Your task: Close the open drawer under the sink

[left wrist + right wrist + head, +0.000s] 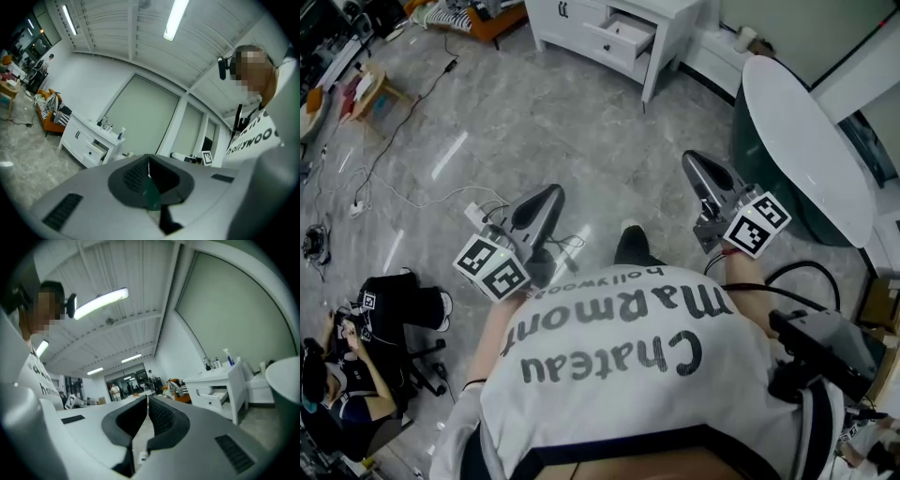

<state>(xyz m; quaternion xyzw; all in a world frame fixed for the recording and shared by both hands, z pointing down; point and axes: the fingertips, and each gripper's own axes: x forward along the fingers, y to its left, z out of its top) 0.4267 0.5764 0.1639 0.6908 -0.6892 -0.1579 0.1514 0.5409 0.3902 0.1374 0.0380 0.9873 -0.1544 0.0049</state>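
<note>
Clearly the work has not started: the open drawer sits in the white sink cabinet at the far side of the room, well apart from both tools, with bottles and a faucet on the cabinet top. The left gripper is held level in front of the person's chest, its jaws closed tip to tip on nothing; the right gripper is the same, pads together and empty. The likeliest trouble lies in the walk across. A power strip and loose cables lie on the grey floor just ahead of the left side and could catch a foot. The round white table stands near the right gripper, so a swing of that arm might strike its rim. At the cabinet, a push with narrow closed tips placed off-centre could skew the drawer and jam it, and too hard a shove might rattle the bottles.
</note>
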